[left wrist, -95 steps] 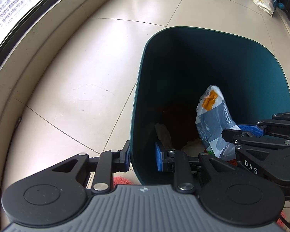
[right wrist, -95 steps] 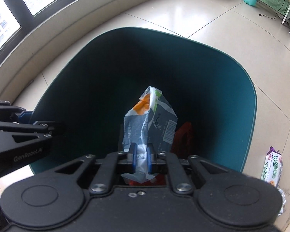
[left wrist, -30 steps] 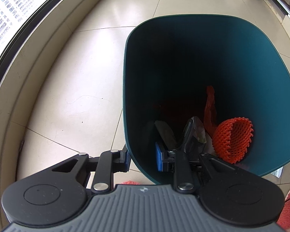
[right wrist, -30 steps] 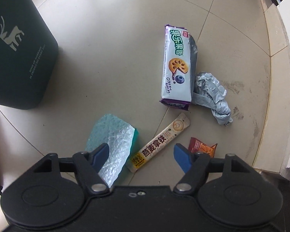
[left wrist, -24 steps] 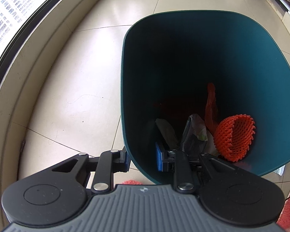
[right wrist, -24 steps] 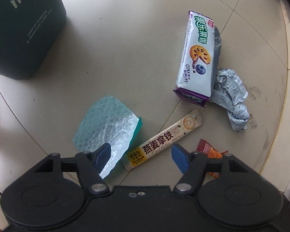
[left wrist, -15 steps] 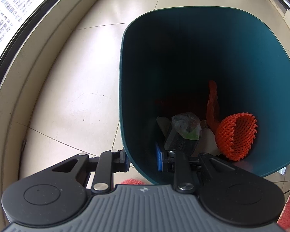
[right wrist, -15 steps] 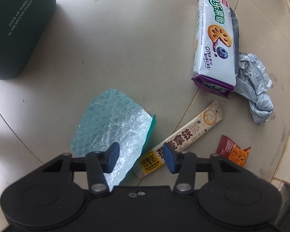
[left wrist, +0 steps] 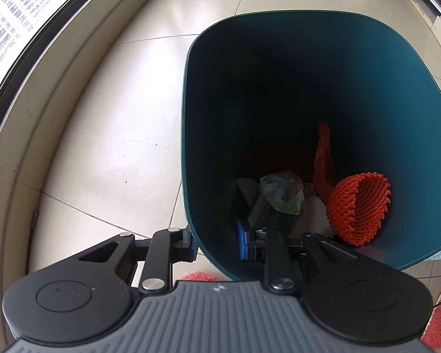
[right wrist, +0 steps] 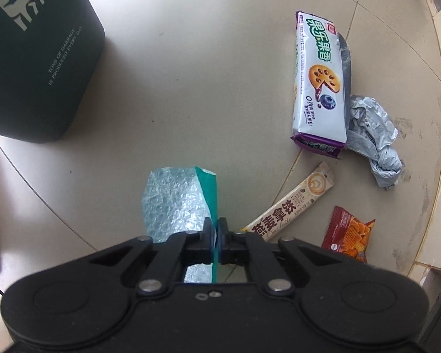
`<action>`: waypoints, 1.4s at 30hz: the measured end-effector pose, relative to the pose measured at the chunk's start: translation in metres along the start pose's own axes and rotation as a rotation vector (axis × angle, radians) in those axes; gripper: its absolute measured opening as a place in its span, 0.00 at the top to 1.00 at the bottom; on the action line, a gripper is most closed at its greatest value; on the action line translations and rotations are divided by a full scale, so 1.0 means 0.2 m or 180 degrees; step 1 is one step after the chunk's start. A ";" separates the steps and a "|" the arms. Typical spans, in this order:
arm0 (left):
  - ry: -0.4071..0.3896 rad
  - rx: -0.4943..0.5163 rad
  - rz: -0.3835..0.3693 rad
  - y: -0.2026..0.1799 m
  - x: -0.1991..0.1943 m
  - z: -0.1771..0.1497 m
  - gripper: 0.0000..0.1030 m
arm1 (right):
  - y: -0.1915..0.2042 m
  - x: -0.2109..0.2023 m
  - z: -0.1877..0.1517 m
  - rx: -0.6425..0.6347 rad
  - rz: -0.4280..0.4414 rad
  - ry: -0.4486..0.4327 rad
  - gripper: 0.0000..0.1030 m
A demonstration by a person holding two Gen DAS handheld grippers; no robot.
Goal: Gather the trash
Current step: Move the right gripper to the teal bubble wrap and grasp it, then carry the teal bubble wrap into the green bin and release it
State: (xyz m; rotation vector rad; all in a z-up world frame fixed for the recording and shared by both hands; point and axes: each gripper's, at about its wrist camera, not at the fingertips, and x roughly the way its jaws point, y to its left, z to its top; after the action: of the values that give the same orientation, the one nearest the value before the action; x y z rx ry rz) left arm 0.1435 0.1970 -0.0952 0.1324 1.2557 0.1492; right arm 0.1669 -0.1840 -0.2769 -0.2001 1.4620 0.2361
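Indoors, beige tiled floor (right wrist: 220,73), left tool (left wrist: 216,242) clamping bin rim (left wrist: 191,206), right tool (right wrist: 216,229) pinching bubble mailer (right wrist: 176,203)

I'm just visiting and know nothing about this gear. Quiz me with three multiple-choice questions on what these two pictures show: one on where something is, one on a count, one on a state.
1. Where is the orange foam net?
A. Inside the green bin
B. On the floor by the window
C. Between the pads of a hand-held gripper

2. How many pieces of litter lie loose on the floor, ungripped?
A. Two
B. Four
C. Seven

3. What is the right hand-held gripper doing?
A. Standing wide open
B. Pinching the teal bubble mailer
C. Holding the biscuit pack

Answers: 1 A, the net sits among trash in the bin. 2 B, biscuit pack, grey crumpled bag, latte stick, red snack packet. 3 B, the mailer's edge is clamped between its pads.
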 end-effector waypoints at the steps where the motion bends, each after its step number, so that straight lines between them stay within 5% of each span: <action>1: 0.0001 -0.0005 -0.0005 0.00 0.00 0.00 0.77 | 0.01 -0.07 0.00 0.0027 0.0070 -0.0056 0.99; 10: 0.0000 -0.0058 -0.0055 0.04 -0.01 0.01 0.77 | 0.05 -0.66 0.10 0.0193 0.0469 -0.0690 0.99; 17: -0.0025 -0.0075 -0.0062 0.05 -0.03 0.01 0.77 | 0.01 -1.15 0.23 0.0453 0.0715 -0.1495 0.99; 22: -0.0039 -0.0088 -0.0070 0.05 -0.04 0.00 0.77 | 0.12 -1.33 0.35 0.0346 0.0807 -0.1704 0.99; 32: -0.0065 -0.0118 -0.0120 0.07 -0.05 0.00 0.77 | 0.50 -1.30 0.58 -0.0078 0.0959 -0.1715 0.99; 42: -0.0079 -0.0152 -0.0141 0.09 -0.05 -0.01 0.77 | 0.88 -0.94 0.76 -0.0218 0.0731 -0.1406 0.99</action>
State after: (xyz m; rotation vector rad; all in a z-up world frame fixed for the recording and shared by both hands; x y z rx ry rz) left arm 0.1386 0.2130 -0.0838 0.0650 1.2286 0.1388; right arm 0.2464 0.0196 -0.0732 -0.0296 1.0364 0.4858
